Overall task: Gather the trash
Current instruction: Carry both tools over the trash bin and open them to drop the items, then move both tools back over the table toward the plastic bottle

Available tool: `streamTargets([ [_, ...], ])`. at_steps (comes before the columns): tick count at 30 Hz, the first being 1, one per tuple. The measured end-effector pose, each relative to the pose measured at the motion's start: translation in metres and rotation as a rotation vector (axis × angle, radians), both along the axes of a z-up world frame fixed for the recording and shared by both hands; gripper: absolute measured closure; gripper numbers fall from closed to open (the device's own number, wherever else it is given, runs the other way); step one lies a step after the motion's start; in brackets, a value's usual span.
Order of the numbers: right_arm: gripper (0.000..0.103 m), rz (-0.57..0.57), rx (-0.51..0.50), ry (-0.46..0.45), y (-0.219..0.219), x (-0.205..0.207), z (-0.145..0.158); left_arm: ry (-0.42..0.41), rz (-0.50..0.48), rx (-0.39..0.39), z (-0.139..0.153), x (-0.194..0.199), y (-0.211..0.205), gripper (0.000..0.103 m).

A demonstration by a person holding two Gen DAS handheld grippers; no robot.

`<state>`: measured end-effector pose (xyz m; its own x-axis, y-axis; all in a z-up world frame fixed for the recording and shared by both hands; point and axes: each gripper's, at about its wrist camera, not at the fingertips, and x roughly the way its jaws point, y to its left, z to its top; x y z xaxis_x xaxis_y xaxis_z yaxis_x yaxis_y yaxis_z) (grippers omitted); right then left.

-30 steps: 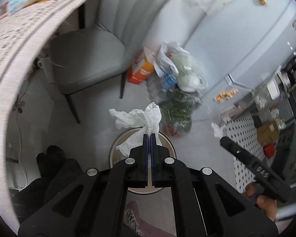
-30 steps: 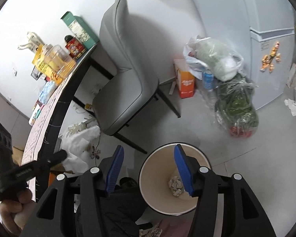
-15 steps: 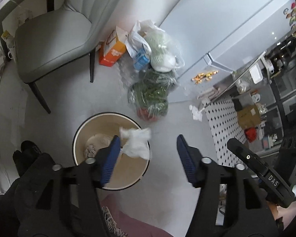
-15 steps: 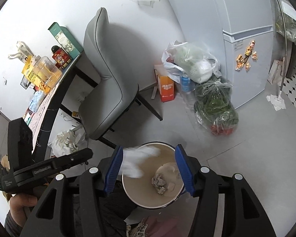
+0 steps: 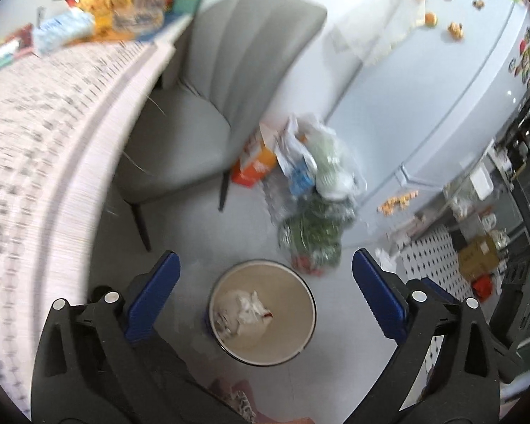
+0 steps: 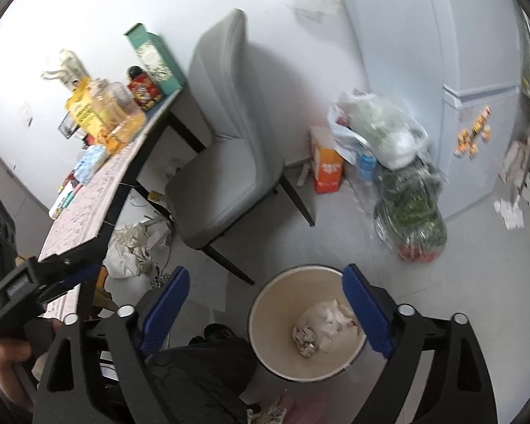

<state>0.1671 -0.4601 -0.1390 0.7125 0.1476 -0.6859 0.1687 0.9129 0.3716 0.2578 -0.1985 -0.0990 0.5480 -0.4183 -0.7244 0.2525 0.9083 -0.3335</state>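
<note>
No text is legible; the orange carton's (image 6: 327,169) white print is blurred.

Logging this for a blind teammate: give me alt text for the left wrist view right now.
The open, empty left gripper hangs above a round beige trash bin on the floor, crumpled white tissue lying inside. Behind stand a grey chair, plastic bags of greens against a pale fridge, and a cluttered table at left.

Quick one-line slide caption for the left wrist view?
Open left hand-held gripper above the waste bin holding crumpled tissue, beside a grey chair.
</note>
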Motion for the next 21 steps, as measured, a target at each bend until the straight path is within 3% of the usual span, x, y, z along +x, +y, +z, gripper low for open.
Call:
streamTargets([
  [2,0.007,0.014,-0.014,-0.037,0.016,-0.001,0.012,-0.025,0.016,-0.004,0.011,-0.005,0.014,0.006],
  [8,0.008,0.077,-0.007,-0.091,0.062,-0.003,0.032,-0.081,0.084,-0.022,0.035,-0.029,0.061,0.006],
  [21,0.008,0.249,-0.045,-0.153,0.167,-0.001,0.06,-0.133,0.235,-0.037,0.053,-0.076,0.16,0.006],
])
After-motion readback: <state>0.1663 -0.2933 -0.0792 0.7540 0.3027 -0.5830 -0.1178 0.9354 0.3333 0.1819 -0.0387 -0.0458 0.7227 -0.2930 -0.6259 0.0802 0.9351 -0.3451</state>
